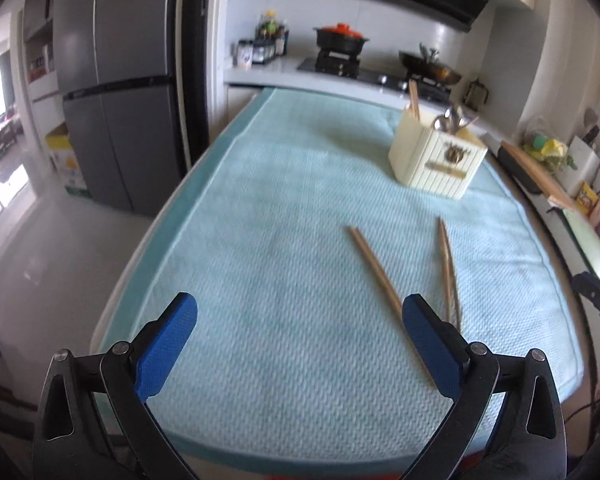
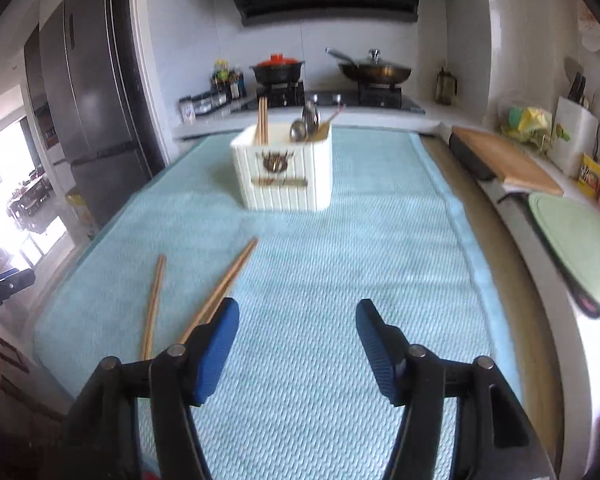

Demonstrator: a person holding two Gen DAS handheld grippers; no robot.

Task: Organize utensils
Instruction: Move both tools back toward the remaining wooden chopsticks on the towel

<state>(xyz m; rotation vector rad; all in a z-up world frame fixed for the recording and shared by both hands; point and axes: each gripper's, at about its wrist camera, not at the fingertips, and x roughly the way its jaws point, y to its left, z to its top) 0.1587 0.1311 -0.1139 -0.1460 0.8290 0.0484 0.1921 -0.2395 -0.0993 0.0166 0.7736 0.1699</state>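
Chopsticks: loose ones lie flat on the light blue mat (image 1: 260,208) covering the desk. Left wrist view shows one chopstick (image 1: 374,270) running diagonally away from the right finger of the left hand-held gripper (image 1: 300,322), its near end passing behind that finger. A second chopstick group (image 1: 447,268) lies just beyond and to the right of the same finger; blur prevents telling whether it is one stick or a pair. The two lie apart, spreading away from each other at their far ends.

Left hand-held gripper: blue pads spread wide, nothing between them, bare mat only.

Right hand-held gripper (image 2: 298,328): pads moderately apart, empty, mat visible in the gap. In this view one chopstick (image 2: 224,286) angles off from behind its left finger; another (image 2: 153,308) lies further left, well clear of the pads.

Utensil holder (image 2: 286,178): cream, ribbed, with a dark emblem on its front face. It stands upright on the mat straight ahead of the right hand-held gripper and ahead-right of the left one, well beyond the loose sticks. Upright chopsticks (image 2: 263,120) sit in its left compartment; metal spoons (image 2: 306,122) in the right.

Both views slightly motion-blurred.
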